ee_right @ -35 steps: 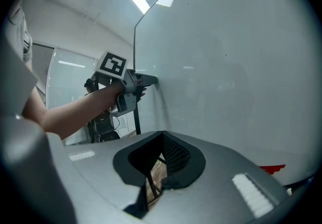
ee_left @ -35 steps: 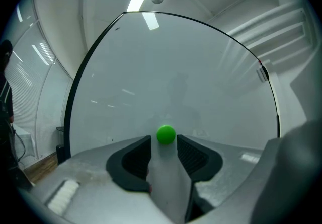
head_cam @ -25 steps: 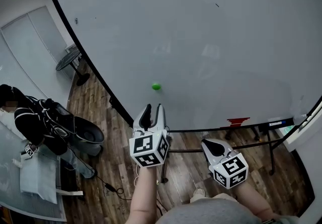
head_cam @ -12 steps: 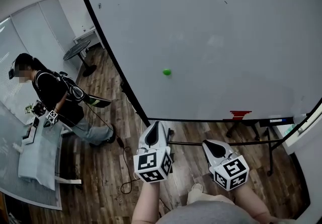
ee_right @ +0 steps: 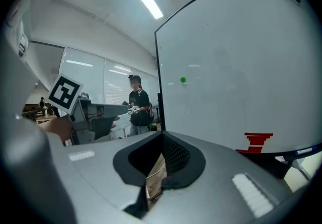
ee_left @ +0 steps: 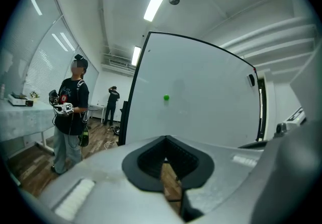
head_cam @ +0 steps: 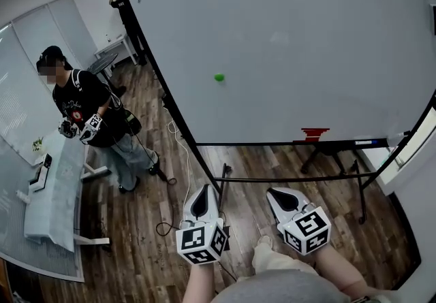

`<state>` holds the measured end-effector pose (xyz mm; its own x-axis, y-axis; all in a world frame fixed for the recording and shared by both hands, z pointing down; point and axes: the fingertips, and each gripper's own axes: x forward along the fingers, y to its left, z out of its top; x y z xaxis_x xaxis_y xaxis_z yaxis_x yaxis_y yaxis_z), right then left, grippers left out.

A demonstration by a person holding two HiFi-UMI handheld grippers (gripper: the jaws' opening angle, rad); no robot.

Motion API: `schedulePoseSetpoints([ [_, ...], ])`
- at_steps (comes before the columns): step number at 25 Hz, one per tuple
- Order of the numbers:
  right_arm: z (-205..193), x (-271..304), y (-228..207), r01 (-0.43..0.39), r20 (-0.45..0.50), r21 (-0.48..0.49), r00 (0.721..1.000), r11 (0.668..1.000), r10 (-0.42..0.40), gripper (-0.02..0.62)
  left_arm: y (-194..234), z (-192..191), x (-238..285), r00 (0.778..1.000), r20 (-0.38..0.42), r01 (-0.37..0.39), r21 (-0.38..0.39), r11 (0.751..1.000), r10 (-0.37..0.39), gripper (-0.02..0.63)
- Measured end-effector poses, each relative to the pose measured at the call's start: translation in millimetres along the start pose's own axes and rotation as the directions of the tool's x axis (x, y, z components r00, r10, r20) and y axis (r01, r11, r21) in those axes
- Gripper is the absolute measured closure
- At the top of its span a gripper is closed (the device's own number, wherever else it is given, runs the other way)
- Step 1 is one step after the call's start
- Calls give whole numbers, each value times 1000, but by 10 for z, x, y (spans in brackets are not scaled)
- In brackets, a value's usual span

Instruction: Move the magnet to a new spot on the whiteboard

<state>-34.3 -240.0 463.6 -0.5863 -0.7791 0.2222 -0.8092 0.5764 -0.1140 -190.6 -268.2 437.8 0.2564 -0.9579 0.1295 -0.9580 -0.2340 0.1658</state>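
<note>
1. the left hand-held gripper (head_cam: pixel 204 190) is low in the head view, over the wood floor (head_cam: pixel 146 230) and well short of the whiteboard (head_cam: pixel 306 36); in the left gripper view (ee_left: pixel 164 160) its jaws are pressed together with nothing between them
2. the right hand-held gripper (head_cam: pixel 275 194) sits just beside the left one at about the same height; the right gripper view (ee_right: pixel 161 156) shows its jaws brought together too, with only a sliver of floor showing below them and no object in the grip
3. the green magnet (head_cam: pixel 219 77) sticks on the whiteboard, left of the board's middle and near its black left edge, well apart from both grippers; it shows as a small green dot in the left gripper view (ee_left: pixel 166 98) and in the right gripper view (ee_right: pixel 182 80)
4. a red mark (head_cam: pixel 314 134) sits at the board's lower edge, right of and below the magnet
5. the board stands on a black stand (head_cam: pixel 293 178) whose bar runs just beyond the gripper tips
6. a person in dark clothes (head_cam: pixel 92 121) stands to the left on the floor, holding marker-cube grippers, next to a tabletop (head_cam: pixel 54 193) covered in pale cloth
7. a second person (ee_left: pixel 112 103) stands farther back, beyond the board's left edge
</note>
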Motion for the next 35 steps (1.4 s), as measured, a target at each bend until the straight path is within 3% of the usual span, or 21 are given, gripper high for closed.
schedulePoseSetpoints([
  [16,-416,-713,731,-50,-19,-17,999,999,50,597,-458,-564,-1101,995,-52,79,-18,997,-80,601],
  [35,-305,-788,751,-35,22,-31,999,999,36,598,-632,-536,-1131,991,-48,120,-23,992,-121,601],
])
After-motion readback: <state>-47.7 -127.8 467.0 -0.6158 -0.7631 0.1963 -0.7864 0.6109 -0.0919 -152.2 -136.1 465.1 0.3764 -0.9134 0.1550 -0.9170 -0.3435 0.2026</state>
